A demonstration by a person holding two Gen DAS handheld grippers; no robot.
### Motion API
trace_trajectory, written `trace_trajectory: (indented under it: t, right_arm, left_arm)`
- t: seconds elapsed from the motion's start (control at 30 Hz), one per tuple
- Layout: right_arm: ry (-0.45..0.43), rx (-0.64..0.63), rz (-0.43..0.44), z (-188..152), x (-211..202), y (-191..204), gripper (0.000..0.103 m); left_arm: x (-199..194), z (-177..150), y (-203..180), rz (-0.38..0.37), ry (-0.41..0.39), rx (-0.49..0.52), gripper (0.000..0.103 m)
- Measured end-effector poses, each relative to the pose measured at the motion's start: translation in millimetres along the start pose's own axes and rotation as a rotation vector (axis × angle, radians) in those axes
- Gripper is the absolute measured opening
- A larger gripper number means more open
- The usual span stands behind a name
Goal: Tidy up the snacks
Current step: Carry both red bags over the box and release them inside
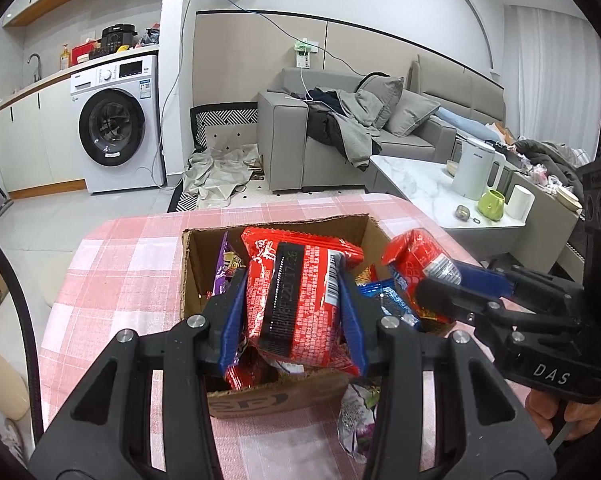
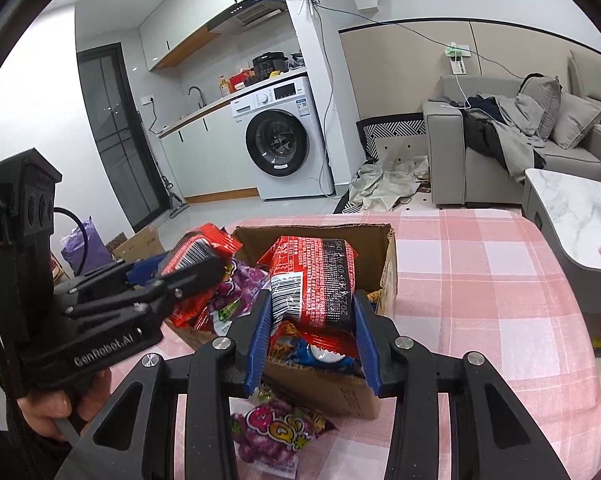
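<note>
Left wrist: red snack packet (image 1: 296, 300) clamped inside left gripper (image 1: 294, 312)

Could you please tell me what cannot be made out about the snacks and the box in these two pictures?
- Bottom of the cardboard box: left wrist view, covered by the red packet in the left gripper.
- Purple candy bag: right wrist view, partly hidden behind the right gripper and its red packet.
- Blue packet brand: right wrist view, mostly covered.
- Date print: left wrist view, too blurred.
</note>
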State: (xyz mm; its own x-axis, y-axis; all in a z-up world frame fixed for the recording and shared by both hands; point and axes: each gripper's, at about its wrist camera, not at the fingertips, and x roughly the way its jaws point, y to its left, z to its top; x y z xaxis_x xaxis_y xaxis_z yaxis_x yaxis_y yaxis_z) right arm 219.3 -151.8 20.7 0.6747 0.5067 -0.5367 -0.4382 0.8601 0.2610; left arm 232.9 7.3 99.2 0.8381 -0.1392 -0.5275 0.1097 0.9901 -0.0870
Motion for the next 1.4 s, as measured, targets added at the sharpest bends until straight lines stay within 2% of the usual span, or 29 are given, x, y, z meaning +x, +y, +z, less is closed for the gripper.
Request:
trace_trajectory:
  t: [0.5, 0.9, 1.13, 1.17, 1.23, 1.3, 1.33, 1.4]
  right_arm:
    - [0.026, 0.010, -0.017, 10, 34, -3, 0.040]
    - [0.037, 0.005, -0.034, 20, 52, -11, 0.040]
    - [0.038, -0.020, -0.033, 23, 52, -9, 0.040]
    - [0.037, -0.024, -0.033, 23, 51, -8, 0.041]
    - [0.032, -0.028, -0.029, 22, 46, -7, 0.050]
    - [0.023, -0.038, -0.030, 20, 39, -6, 0.052]
    - [0.018, -0.045, -0.035, 19, 34, -5, 0.053]
    - [0.012, -0.043, -0.036, 17, 28, -4, 0.070]
  left_arm:
    - [44, 5, -7, 0.032, -0.007, 0.023, 0.040]
    - [78, 8, -2, 0.034, 0.027, 0.038, 0.040]
    - [95, 4, 6, 0.025, 0.074, 0.007, 0.040]
    - [95, 4, 6, 0.023, 0.076, 0.011, 0.040]
    - [92, 4, 6, 0.015, 0.072, 0.011, 0.041]
    - [87, 4, 5, 0.011, 0.077, 0.021, 0.046]
    - [83, 3, 2, 0.011, 0.076, 0.025, 0.055]
    - [72, 1, 1, 0.024, 0.056, 0.031, 0.072]
